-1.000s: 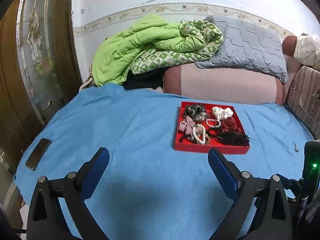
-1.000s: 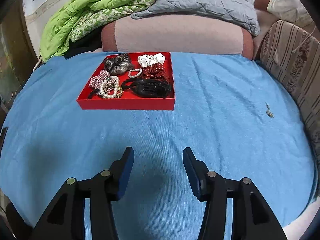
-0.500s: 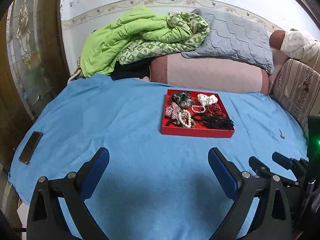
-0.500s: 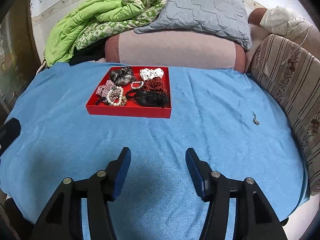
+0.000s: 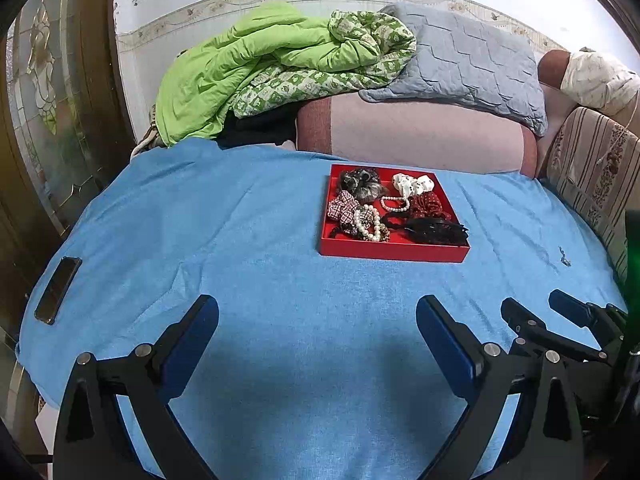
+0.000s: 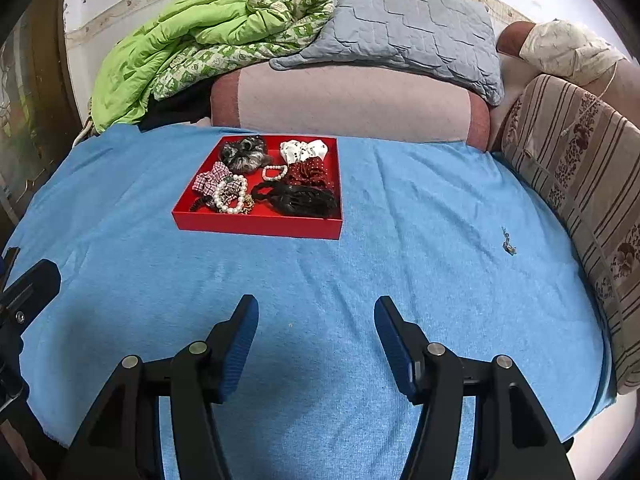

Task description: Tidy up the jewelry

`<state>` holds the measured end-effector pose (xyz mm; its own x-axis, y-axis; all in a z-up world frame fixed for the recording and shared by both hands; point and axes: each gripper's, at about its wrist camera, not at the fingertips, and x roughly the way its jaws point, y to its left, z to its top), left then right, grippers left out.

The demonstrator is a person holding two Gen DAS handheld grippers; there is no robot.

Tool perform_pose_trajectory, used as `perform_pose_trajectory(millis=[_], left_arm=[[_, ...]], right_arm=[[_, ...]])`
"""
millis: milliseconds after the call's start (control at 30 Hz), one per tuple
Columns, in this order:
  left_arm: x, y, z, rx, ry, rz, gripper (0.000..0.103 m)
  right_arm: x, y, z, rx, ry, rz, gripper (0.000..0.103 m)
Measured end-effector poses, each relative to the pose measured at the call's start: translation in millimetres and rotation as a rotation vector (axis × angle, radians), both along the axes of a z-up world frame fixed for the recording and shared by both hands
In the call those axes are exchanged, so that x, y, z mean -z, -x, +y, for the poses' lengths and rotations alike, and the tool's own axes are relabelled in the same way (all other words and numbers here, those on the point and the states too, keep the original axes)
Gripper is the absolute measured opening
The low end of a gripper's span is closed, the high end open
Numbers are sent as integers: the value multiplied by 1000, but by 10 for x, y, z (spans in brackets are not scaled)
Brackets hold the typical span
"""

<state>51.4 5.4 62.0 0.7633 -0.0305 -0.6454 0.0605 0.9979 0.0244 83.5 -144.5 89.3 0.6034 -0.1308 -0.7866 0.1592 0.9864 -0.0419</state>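
Note:
A red tray (image 5: 394, 251) sits on the blue cloth, far ahead of both grippers; it also shows in the right wrist view (image 6: 256, 226). It holds several scrunchies, a pearl necklace (image 6: 231, 196), a small pearl bracelet (image 6: 274, 172) and a black hair clip (image 6: 302, 200). My left gripper (image 5: 318, 318) is open and empty over the cloth near the front. My right gripper (image 6: 316, 316) is open and empty too, right of the left one. A tiny metal piece (image 6: 508, 242) lies on the cloth right of the tray.
A phone (image 5: 58, 290) lies at the cloth's left edge. Behind the tray are a pink bolster (image 6: 352, 102), a green quilt (image 6: 180, 48) and a grey pillow (image 6: 400, 28). A striped cushion (image 6: 580, 168) borders the right side. A wooden door (image 5: 48, 100) stands left.
Both grippers have drawn back from the tray, which now looks smaller and farther away. The right gripper's fingers have opened a little wider. Nothing in the tray has moved.

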Motion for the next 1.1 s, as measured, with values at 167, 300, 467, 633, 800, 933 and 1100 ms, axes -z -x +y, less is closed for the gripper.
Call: perform_pose_trajectory(millis=[167,300,467,633,800,933,1100], left_arm=[[-3,-4,-1,1,-6,0,99],[-3,-2,-6,1,-6,0,99],[-20,-3,-11,3,-2,-2,99],[-67,23,-23,15,0,-11,99],[-94,38,-42,35,-2,-10,99],[-80,33,-63,49,-11,-5,99],[-43,9,-76,60,-12,12,99]], right_arm=[[5,-3,-13,4,-4,5,65],[7,-4,-6,4,0,7,65],[-18,7,0,6,3,3,65],[-42,20,1,8,3,1,65],[-55,20,-1,10,2,0,65],[-74,31,-27,17,-1,-2,65],[-71,20,-57,25,-6,2,65]])
